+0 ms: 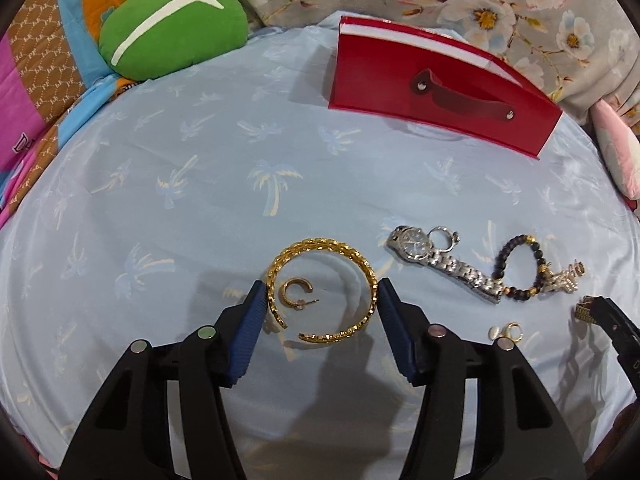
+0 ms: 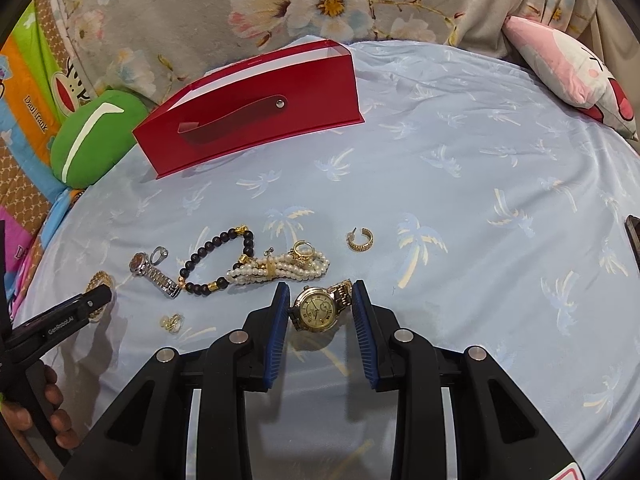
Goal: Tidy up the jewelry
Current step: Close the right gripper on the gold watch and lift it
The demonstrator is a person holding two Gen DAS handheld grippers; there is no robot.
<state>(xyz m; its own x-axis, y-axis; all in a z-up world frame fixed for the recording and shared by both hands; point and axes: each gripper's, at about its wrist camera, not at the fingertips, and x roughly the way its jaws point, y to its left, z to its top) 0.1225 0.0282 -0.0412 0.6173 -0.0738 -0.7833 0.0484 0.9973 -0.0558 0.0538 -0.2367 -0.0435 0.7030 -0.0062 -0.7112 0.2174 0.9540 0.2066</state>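
Note:
My left gripper (image 1: 322,294) is open, its blue pads on either side of a gold chain bangle (image 1: 324,286) lying on the blue cloth, with a small gold hoop earring (image 1: 294,294) inside it. My right gripper (image 2: 320,298) is open around a gold watch (image 2: 318,310) lying on the cloth. A red jewelry box (image 1: 432,84) stands at the back; it also shows in the right wrist view (image 2: 256,116). A silver watch (image 1: 440,262), a ring (image 1: 442,238) and a black bead bracelet (image 1: 520,266) lie to the right of the bangle.
A pearl bracelet (image 2: 280,268), a gold hoop earring (image 2: 360,240) and small gold earrings (image 2: 172,322) lie on the palm-print cloth (image 2: 480,200). A green cushion (image 1: 172,34) and a pink plush (image 2: 568,76) sit at the edges.

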